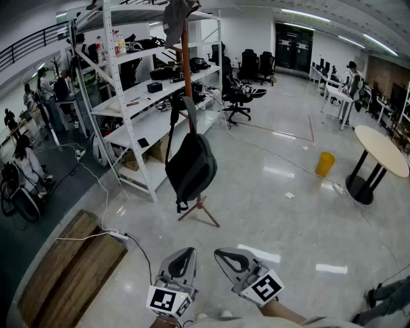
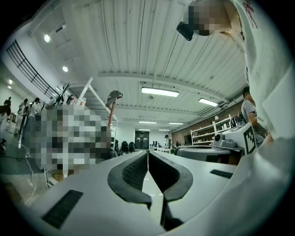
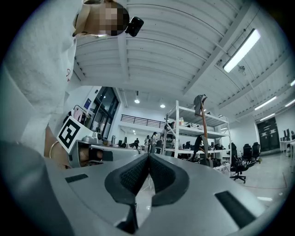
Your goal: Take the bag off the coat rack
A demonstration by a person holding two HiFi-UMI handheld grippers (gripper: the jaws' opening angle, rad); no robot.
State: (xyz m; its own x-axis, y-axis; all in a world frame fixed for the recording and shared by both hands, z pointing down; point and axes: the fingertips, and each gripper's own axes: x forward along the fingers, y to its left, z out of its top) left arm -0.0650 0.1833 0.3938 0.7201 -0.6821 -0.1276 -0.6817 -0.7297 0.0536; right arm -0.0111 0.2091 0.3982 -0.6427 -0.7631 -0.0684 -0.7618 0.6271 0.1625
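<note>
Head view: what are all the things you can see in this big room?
coat rack: one, brown, standing on the floor in the middle
backpack: one, black, hanging on the coat rack
cap: one, grey, on top of the coat rack
shelving unit: one, white, left of the coat rack
office chairs: several, black, behind the coat rack
bin: one, yellow, on the floor at right
round table: one, pale top on a black base, far right
wooden platform: one, brown, lower left
power strip: one, white, by the platform
left gripper: one, grey, bottom, shut, empty
right gripper: one, grey, bottom, shut, empty
</note>
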